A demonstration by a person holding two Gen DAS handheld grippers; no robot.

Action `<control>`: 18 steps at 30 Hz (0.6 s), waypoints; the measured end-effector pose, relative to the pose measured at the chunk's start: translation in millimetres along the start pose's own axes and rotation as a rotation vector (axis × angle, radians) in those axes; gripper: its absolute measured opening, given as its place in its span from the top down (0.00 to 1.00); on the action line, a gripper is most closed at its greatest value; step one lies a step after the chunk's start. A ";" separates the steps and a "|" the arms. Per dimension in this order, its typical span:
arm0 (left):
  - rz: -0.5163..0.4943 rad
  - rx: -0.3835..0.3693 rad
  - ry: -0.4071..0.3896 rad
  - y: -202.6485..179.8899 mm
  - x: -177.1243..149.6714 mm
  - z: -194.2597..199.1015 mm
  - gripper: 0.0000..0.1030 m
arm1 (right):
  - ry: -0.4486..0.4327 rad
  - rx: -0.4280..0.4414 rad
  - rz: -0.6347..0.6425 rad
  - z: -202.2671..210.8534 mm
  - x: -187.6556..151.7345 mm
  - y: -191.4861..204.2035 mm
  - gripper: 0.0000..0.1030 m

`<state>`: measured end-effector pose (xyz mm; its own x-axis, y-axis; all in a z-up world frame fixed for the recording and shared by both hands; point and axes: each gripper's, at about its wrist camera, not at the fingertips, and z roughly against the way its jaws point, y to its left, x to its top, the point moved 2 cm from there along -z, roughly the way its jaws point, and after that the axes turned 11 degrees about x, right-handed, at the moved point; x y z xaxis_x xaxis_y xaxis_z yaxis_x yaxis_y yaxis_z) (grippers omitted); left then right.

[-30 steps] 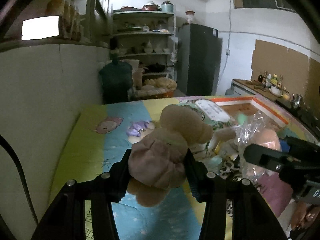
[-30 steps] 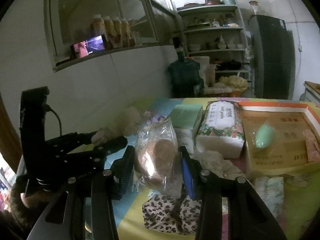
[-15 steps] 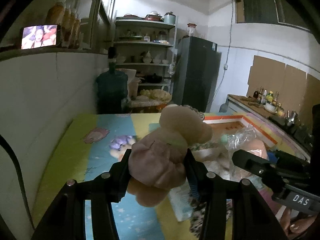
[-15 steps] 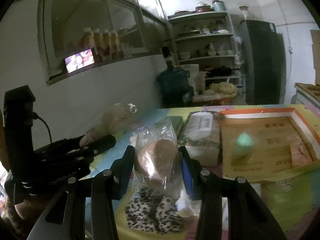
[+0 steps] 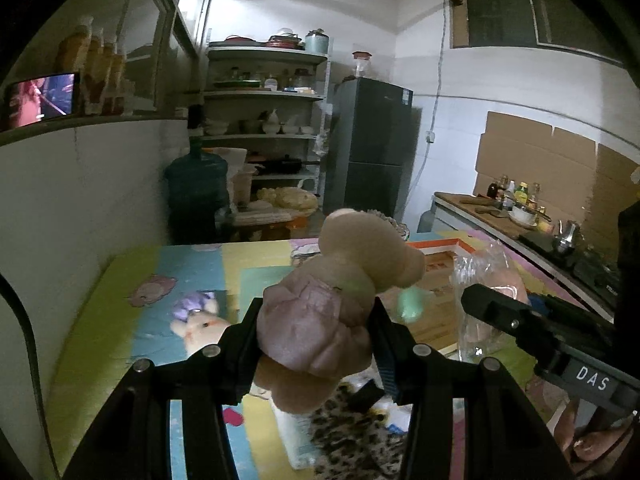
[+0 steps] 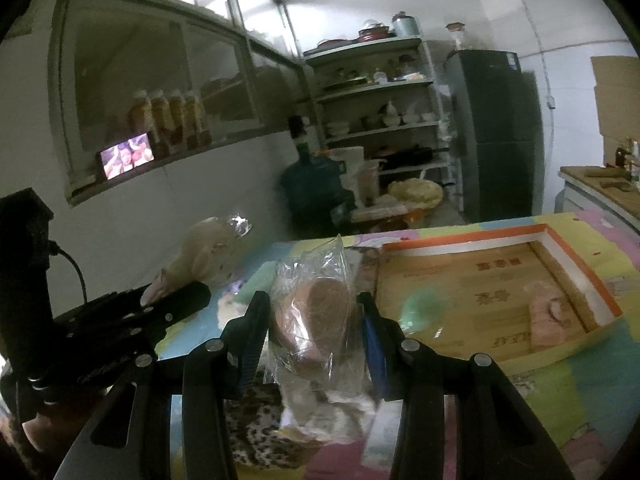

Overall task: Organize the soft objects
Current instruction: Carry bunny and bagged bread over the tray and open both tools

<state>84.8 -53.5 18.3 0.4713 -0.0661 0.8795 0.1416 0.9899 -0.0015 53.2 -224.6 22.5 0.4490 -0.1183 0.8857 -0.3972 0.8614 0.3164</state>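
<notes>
Carrying is the step: the left gripper (image 5: 316,336) clamps a beige plush doll in a pink dress (image 5: 320,320), the right gripper (image 6: 312,332) a clear-bagged brown soft item (image 6: 316,316) (both aloft). Next, lowering them into the far orange-rimmed wooden tray (image 6: 576,276).

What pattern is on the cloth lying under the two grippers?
Leopard print on the cloth, clearest in the left wrist view.

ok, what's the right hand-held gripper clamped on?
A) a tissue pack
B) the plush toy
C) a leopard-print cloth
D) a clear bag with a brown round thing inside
D: in the right wrist view the right hand-held gripper is shut on the clear bag, with both fingers pressed against its sides; the plush toy sits in the left hand-held gripper.
</notes>
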 end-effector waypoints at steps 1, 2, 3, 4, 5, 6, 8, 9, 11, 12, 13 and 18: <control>-0.001 -0.006 0.001 -2.7 0.4 -1.1 0.52 | -0.003 -0.006 -0.002 2.1 0.7 -2.8 0.56; -0.001 -0.010 0.002 -5.3 0.6 -2.2 0.52 | -0.006 -0.011 -0.003 3.3 1.2 -4.3 0.56; -0.001 -0.015 0.003 -8.2 1.1 -3.6 0.52 | -0.010 -0.018 -0.005 5.5 1.8 -7.1 0.56; 0.001 -0.021 0.005 -11.4 1.5 -4.4 0.52 | -0.012 -0.024 -0.006 6.9 2.9 -9.1 0.56; 0.005 -0.028 0.007 -14.2 2.0 -6.2 0.52 | -0.015 -0.029 -0.008 8.9 3.4 -12.1 0.56; 0.008 -0.033 0.007 -15.9 1.6 -7.3 0.52 | -0.017 -0.033 -0.010 10.4 3.6 -14.2 0.56; 0.014 -0.044 0.008 -20.8 2.4 -9.4 0.52 | -0.024 -0.043 -0.013 14.8 3.8 -18.6 0.56; 0.017 -0.047 0.008 -23.9 2.9 -10.7 0.52 | -0.027 -0.050 -0.013 17.0 4.2 -20.7 0.56; 0.020 -0.050 0.006 -27.8 3.8 -14.0 0.52 | -0.033 -0.065 -0.014 22.0 4.6 -27.1 0.56; 0.022 -0.054 0.006 -31.1 3.3 -16.1 0.52 | -0.035 -0.073 -0.015 23.7 4.8 -30.0 0.56; 0.023 -0.058 0.007 -34.0 3.3 -18.2 0.52 | -0.037 -0.081 -0.017 25.7 5.2 -33.9 0.56; 0.032 -0.082 0.028 -51.0 5.7 -32.5 0.52 | -0.035 -0.105 -0.038 29.2 10.7 -56.0 0.56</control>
<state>108.6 -108.5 7.9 0.5011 -0.0390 0.8645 0.1959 0.9782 -0.0695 56.9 -288.5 24.2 0.4331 -0.1676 0.8856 -0.2934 0.9029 0.3143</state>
